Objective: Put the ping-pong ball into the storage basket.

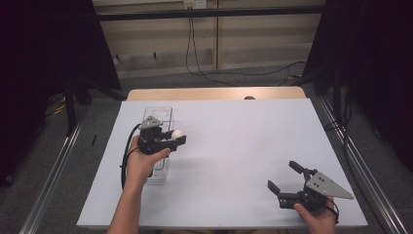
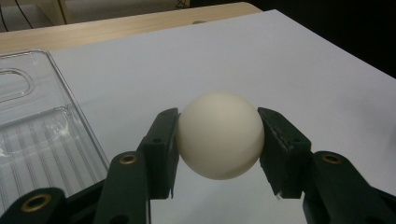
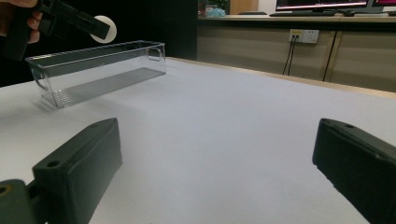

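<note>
A white ball (image 2: 219, 135) sits pinched between the two black jaws of my left gripper (image 1: 175, 138), held in the air just right of a long clear plastic bin (image 1: 158, 114). In the high view the ball (image 1: 178, 133) shows at the gripper's tip, above the white table. The right gripper view catches the same ball (image 3: 103, 28) raised over the bin (image 3: 98, 70). My right gripper (image 1: 283, 176) rests near the front right corner of the table, jaws wide apart with nothing between them.
The clear bin (image 2: 32, 130) lies lengthwise on the left part of the white tabletop (image 1: 243, 141). A wooden strip (image 1: 214, 93) borders the far edge. Black curtains and metal rails flank the table, with cables on the floor behind.
</note>
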Demonstrator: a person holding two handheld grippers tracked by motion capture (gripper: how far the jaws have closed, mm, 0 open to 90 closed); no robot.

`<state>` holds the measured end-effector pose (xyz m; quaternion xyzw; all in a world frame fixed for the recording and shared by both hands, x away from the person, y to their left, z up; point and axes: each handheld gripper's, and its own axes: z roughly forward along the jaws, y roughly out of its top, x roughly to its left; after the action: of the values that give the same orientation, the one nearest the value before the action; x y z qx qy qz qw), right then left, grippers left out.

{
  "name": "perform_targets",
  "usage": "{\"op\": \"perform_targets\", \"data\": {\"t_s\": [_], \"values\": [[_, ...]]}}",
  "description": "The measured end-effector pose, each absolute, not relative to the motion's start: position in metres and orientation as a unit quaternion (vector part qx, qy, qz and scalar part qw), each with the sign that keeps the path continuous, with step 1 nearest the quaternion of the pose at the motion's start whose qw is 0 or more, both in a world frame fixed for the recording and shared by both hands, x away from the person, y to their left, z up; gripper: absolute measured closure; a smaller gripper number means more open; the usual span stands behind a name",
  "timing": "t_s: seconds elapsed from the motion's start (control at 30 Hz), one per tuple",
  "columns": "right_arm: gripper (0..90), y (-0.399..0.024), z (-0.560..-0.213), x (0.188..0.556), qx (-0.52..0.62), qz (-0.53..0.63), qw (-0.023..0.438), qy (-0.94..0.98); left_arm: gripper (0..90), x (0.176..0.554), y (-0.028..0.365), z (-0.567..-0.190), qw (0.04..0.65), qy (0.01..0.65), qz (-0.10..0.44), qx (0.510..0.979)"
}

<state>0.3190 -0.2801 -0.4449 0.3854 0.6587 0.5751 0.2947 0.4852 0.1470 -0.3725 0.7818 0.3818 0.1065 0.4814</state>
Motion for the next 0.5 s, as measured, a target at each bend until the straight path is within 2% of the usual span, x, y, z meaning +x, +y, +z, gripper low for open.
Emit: {"op": "perform_targets", "data": {"t_s": [0.5], "values": [[1.3,-0.2801,-0.4449,0.3187,0.384,0.575,0.296,0.659,51.1,0.4848,0.1544,-0.3700,0.482,0.387,0.119,0.777]]}}
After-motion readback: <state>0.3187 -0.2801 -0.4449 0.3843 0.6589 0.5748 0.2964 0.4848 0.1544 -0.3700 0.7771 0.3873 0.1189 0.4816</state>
